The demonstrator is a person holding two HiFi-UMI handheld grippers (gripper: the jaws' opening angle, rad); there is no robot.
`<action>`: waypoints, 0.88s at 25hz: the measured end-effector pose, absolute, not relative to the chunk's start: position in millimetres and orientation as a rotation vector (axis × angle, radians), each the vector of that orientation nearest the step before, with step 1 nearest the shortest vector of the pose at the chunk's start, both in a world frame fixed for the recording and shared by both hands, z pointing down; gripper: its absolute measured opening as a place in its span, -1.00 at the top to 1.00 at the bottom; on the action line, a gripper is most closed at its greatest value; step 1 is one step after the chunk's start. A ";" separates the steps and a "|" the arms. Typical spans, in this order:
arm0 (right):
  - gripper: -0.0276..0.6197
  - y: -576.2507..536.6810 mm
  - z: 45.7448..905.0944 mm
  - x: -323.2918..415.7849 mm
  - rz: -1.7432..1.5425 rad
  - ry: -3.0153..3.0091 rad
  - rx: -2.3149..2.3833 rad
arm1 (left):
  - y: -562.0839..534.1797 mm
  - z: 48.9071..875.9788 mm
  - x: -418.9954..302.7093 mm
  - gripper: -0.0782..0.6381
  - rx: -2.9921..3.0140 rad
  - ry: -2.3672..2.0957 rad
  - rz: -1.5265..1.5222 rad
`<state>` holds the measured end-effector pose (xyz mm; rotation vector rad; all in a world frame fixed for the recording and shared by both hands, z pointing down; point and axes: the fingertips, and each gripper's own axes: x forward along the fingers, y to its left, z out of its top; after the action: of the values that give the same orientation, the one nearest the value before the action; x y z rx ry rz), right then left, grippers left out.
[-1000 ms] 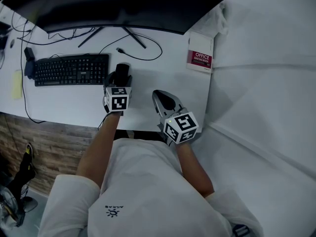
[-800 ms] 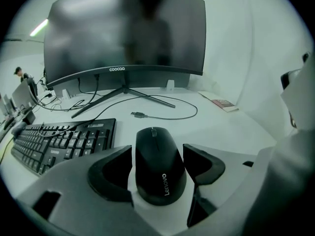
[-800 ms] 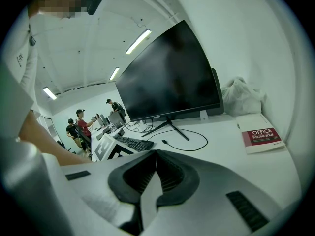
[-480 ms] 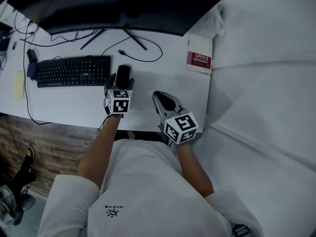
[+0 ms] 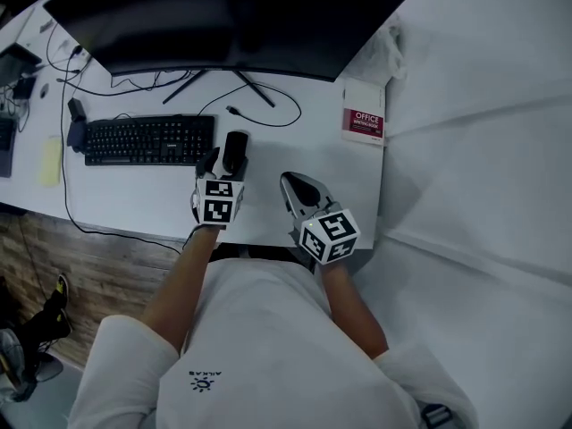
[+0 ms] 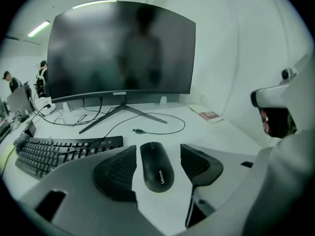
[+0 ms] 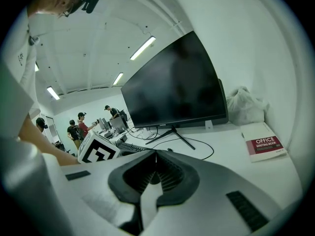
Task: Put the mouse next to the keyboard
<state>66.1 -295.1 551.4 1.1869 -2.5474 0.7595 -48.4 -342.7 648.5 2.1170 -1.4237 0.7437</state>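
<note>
A black mouse [image 5: 235,150] [image 6: 157,166] lies flat on the white desk [image 5: 295,146], just off the right end of the black keyboard [image 5: 147,139] [image 6: 54,151]. My left gripper [image 5: 225,161] hangs over it, open. The mouse shows between the two pads with a gap on each side. The jaws have just been closing a little, and neither pad touches the mouse. My right gripper [image 5: 290,180] [image 7: 156,157] hovers over the desk's front right part, shut with nothing in it.
A dark curved monitor [image 5: 223,16] on a spread stand fills the back of the desk. A loose cable [image 5: 268,105] curls in front of it. A red and white book [image 5: 362,123] and a white bag [image 5: 380,47] lie at the right. The desk's front edge runs under my hands.
My left gripper has lifted a little off the mouse, which stays on the desk beside the keyboard. The right gripper has kept still.
</note>
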 end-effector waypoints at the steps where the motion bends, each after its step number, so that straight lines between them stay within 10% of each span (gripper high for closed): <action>1: 0.86 -295.1 549.0 64.8 0.758 -2.556 1.191 | -341.5 641.3 -50.2 0.01 2.132 -1.424 0.733; 22: 0.86 -290.0 493.0 43.8 0.543 -2.668 1.229 | -303.1 505.4 -100.8 0.64 2.326 -1.480 0.467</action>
<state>43.8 -290.0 493.0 1.2291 -2.6676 0.5431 -100.8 -303.1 505.4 2.3256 -1.4804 0.4668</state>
